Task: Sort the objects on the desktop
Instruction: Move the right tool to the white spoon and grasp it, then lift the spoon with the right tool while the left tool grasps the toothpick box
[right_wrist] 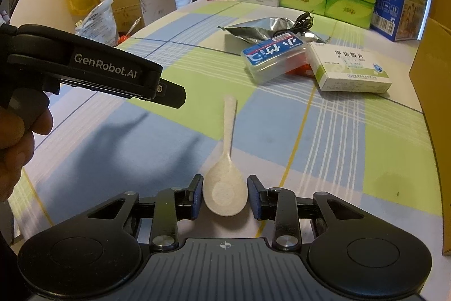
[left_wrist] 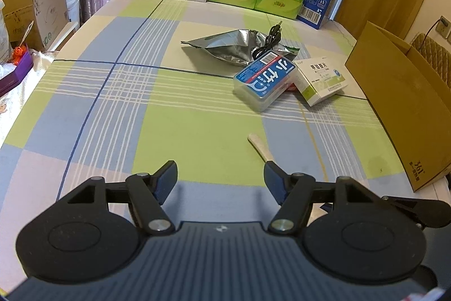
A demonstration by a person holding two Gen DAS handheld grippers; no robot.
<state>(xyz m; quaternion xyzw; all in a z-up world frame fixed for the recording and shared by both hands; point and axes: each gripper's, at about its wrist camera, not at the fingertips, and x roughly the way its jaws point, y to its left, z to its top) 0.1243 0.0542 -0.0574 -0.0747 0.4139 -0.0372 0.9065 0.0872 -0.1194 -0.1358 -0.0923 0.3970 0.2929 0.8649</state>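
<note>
Sorting barely begun: right gripper (right_wrist: pixel 225 196) open around the bowl of the cream plastic spoon (right_wrist: pixel 226 182) at lower centre, left gripper (left_wrist: pixel 220 181) open and empty, clear blue-labelled box (right_wrist: pixel 274 59), white medicine carton (right_wrist: pixel 349 66) and crumpled foil bag (right_wrist: pixel 265 28) unsorted upper right.

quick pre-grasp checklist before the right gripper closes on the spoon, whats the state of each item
1. Spoon bowl sits between the right gripper fingers: ok.
2. Right jaws open and flanking the bowl, whether the pads touch it: cannot tell.
3. Spoon lies flat on the tablecloth with its handle pointing away, nothing on it: ok.
4. Left gripper open, empty and off to the side of the spoon: ok.
5. Cardboard box at the table's right edge open to receive it: cannot tell.
</note>
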